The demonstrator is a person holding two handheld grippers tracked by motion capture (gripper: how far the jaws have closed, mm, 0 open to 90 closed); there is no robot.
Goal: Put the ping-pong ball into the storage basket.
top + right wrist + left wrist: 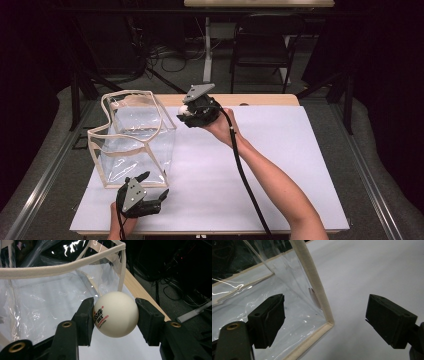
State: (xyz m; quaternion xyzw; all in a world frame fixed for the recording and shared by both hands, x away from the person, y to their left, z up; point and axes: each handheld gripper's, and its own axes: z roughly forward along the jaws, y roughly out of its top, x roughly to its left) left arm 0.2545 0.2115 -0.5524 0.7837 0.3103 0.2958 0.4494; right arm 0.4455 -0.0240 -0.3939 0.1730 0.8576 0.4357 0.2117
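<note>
A clear plastic bag [135, 140] with cream fabric trim stands open-topped on the left of the white table sheet [280, 165]. My right gripper [186, 112] is held above the table just right of the bag's upper rim, shut on a white ping-pong ball [116, 314] with red and black print. In the right gripper view the bag [50, 297] lies just beyond the ball. My left gripper [154, 186] rests near the front edge, open, its jaws straddling the bag's near bottom corner [329, 322] without touching it.
A wooden table edge [260, 99] runs behind the white sheet. Beyond it stand a black folding chair [262, 45] and a table leg with cables on the floor. Bare sheet stretches across the middle and right.
</note>
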